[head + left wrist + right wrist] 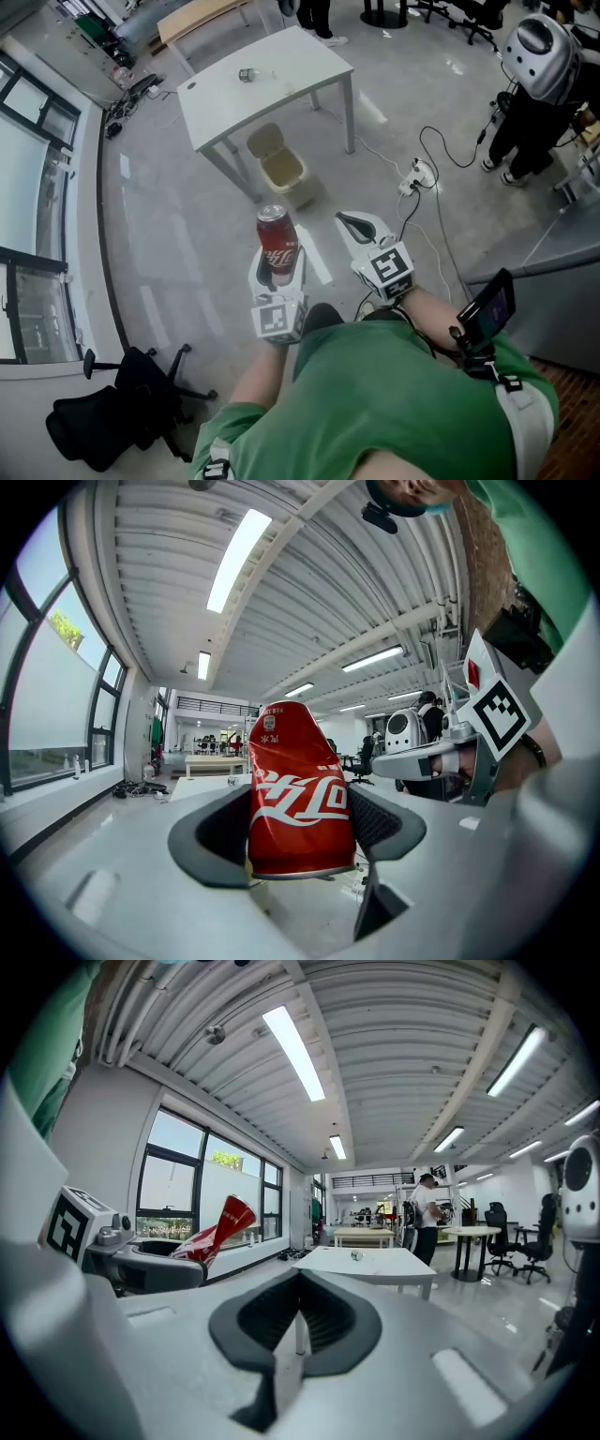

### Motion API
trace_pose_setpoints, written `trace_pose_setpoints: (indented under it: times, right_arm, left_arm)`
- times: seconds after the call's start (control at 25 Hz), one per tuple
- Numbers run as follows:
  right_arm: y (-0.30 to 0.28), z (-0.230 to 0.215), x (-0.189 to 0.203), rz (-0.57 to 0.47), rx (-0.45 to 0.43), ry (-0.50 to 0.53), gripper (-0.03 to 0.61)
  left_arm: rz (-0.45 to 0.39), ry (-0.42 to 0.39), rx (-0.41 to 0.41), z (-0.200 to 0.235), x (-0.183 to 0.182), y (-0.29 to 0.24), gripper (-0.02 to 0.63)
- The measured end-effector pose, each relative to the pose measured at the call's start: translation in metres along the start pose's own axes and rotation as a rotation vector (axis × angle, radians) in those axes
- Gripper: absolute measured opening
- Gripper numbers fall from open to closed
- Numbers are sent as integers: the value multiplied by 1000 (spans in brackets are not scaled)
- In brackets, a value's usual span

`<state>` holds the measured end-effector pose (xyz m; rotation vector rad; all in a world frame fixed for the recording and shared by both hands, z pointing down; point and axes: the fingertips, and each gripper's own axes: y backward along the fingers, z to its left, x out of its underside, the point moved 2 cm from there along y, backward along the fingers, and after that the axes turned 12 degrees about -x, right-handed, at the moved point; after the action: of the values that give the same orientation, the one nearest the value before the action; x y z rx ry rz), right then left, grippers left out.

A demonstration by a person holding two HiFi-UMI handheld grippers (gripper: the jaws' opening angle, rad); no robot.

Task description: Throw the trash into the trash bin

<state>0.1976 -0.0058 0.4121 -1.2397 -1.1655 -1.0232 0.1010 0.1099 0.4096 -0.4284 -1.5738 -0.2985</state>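
The red cola can (277, 246) stands upright in mid-air, clamped low down between the jaws of the left gripper (277, 272). It is well short of the trash bin (302, 172), which sits on the floor with its lid flipped open by the near edge of the white table (281, 70). The right gripper (354, 225), just beside, has its jaws together on nothing. I'd say the can should be carried right over the bin's mouth, squeezed firmly until centred, then released low.

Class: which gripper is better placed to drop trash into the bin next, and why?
Left. The left gripper is shut on the can, with the open bin ahead on the floor. The right gripper is shut and empty.
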Motion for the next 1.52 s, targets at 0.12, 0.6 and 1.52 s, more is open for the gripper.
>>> trace_pose_setpoints:
  times: [0.12,0.6,1.52]
  right_arm:
    - [-7,-9,4,0,-25,-16,3]
    - [-77,-62,3,38,-67,-20,3]
    - [-241,-141,-7,97,-89,-21,3]
  left_arm:
    - [18,-13,-20,-3,2,-5,327]
    - [42,-1,-71,28,11,-83,327]
    - [91,25,-73,123,45,-236,327]
